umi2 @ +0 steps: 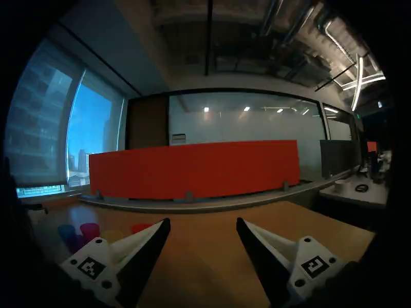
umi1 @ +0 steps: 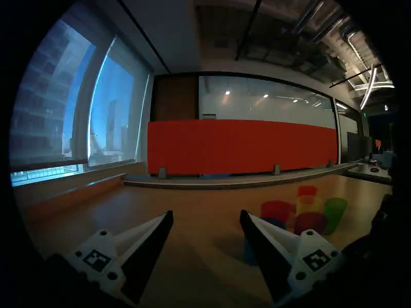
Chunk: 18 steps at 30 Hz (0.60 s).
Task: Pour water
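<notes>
A cluster of several coloured plastic cups stands on the wooden table [umi1: 205,215]: a red cup [umi1: 276,209], a yellow one [umi1: 308,204], a green one [umi1: 335,213], a dark red one [umi1: 310,222] and a blue cup [umi1: 250,251] partly hidden behind the left gripper's right finger. My left gripper [umi1: 206,218] is open just left of the cups, nothing between its fingers. In the right gripper view the cups sit far left: a blue cup [umi2: 67,233], a magenta cup [umi2: 89,231], a red cup [umi2: 141,227]. My right gripper [umi2: 203,226] is open and empty over the table [umi2: 205,256].
A long red partition [umi1: 241,146] stands along the table's far edge. Large windows [umi1: 72,123] run along the left. To the right is another desk [umi2: 354,192] with a monitor [umi2: 336,156] and small items.
</notes>
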Motion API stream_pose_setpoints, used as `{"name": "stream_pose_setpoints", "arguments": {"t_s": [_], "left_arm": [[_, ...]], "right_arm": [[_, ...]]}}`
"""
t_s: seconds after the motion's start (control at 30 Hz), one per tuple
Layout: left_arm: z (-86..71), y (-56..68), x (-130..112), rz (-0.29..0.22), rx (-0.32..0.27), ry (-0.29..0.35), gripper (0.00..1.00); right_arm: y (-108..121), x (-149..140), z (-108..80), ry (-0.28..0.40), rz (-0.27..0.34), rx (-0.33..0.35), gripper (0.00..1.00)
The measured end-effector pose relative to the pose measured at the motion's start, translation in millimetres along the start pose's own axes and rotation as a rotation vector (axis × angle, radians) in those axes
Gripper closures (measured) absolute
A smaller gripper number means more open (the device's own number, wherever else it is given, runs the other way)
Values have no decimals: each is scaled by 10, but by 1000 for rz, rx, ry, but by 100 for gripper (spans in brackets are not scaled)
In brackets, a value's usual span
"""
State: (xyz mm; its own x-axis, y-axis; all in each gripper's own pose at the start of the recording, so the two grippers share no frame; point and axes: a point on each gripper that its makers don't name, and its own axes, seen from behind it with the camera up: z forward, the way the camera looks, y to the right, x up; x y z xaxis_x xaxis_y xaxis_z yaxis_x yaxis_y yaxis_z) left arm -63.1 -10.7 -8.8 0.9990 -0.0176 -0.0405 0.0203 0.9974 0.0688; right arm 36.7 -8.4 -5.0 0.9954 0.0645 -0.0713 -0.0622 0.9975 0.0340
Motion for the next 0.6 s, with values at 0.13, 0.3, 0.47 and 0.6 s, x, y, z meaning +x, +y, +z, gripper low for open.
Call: {"name": "stream_pose_setpoints", "arguments": {"t_s": [0.13,0.3,0.47,0.6], "left_arm": [[4,-2,0,0,0,0,4],[6,-3,0,0,0,0,4],[6,-4,-1,0,0,0,4],[7,-5,1,1,0,0,4]], "right_arm": [[-2,-85,14,1,-8,9,0],[17,-214,31,-15,-45,3,0],[64,-325,43,-32,-74,-20,0],[94,-407,59,-45,-68,-30,0]]}}
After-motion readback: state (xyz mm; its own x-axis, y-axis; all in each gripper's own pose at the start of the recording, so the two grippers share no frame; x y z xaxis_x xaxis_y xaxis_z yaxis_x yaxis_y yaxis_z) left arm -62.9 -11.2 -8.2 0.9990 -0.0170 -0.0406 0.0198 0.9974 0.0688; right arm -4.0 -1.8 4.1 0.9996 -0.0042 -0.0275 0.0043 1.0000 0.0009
